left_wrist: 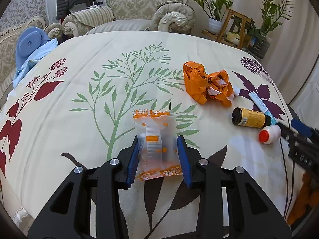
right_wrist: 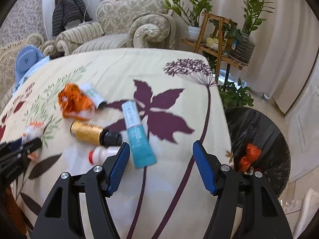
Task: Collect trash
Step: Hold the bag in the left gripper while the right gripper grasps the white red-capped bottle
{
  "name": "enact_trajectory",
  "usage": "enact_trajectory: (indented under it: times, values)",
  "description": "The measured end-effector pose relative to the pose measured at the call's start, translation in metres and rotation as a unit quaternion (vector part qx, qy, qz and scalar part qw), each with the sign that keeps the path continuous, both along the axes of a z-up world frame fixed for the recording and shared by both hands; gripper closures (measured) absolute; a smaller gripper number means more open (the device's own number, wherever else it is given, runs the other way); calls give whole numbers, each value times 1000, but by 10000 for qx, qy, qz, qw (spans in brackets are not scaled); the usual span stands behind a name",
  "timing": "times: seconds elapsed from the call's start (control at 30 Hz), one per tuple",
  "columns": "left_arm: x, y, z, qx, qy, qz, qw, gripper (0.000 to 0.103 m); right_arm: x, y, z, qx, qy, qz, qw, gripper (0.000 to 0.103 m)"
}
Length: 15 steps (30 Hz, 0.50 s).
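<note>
My left gripper (left_wrist: 158,139) has its blue pads on both sides of a clear snack wrapper with orange print (left_wrist: 156,139) that lies on the floral tablecloth (left_wrist: 79,91); the pads touch its edges. A crumpled orange bag (left_wrist: 207,84), a brown bottle with a yellow label (left_wrist: 249,118), a small white bottle with a red cap (left_wrist: 269,134) and a teal tube (right_wrist: 135,133) lie to the right. My right gripper (right_wrist: 161,149) is open and empty above the cloth, right of the tube. The wrapper also shows in the right wrist view (right_wrist: 32,134).
A black-lined trash bin (right_wrist: 265,131) with orange trash inside stands off the table's right edge. An armchair (left_wrist: 139,6) and a plant stand (right_wrist: 217,39) lie behind the table. A blue object (left_wrist: 30,41) sits at the far left.
</note>
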<state>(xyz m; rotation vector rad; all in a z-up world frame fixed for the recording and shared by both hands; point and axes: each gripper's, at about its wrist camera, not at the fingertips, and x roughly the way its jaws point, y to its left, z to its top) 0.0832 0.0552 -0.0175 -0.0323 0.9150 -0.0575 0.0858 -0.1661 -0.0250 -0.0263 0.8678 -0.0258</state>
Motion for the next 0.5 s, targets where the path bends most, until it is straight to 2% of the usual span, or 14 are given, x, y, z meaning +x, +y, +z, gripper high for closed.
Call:
enact_trajectory:
  times: [0.3,0.4,0.5]
  values:
    - [-3,4,0,-35,-16,19,10000,67,-22,22,-1,135,163,416,9989,39]
    - [-6,8,0,-29,-22,52,10000,67,-27,27,1,96,107,502,9986,39]
    - [-9,13,0,-21,-27,101,9999,67,-28,27,5,270,65,595,9978,39]
